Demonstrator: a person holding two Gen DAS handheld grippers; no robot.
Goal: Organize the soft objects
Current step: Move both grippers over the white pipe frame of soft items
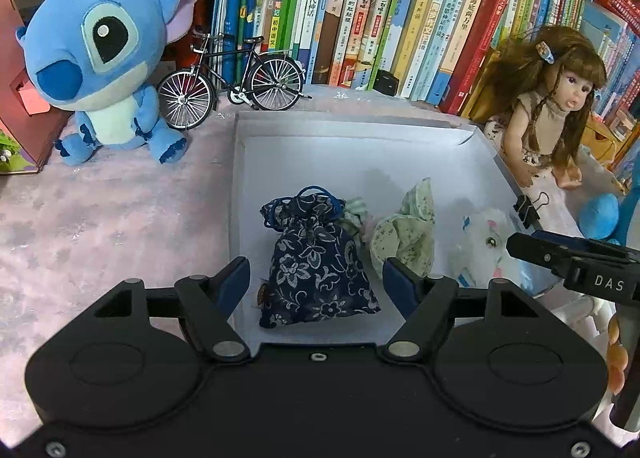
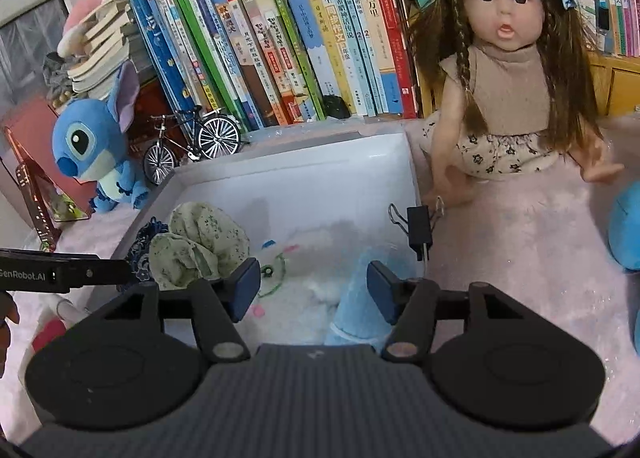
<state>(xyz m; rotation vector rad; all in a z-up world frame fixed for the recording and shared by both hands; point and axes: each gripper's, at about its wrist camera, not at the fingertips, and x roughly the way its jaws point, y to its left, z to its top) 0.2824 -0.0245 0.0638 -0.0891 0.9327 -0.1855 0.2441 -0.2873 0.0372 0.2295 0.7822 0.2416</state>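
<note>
Both claws wide, empty. Navy floral pouch (image 1: 320, 270) in white box (image 1: 360, 126): light, floppy; pinch cinched neck, 12 o'clock end.

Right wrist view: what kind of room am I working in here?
Most likely a home, perhaps a child's room or study corner: a row of books stands at the back, a doll and a blue plush sit on pink cloth beside the white box.

pouches: 2 (one navy (image 1: 318, 266), one green (image 1: 404, 236)) | white plush (image 1: 486, 244): 1 | doll (image 2: 510, 70): 1 | toy bicycle (image 1: 232, 84): 1
</note>
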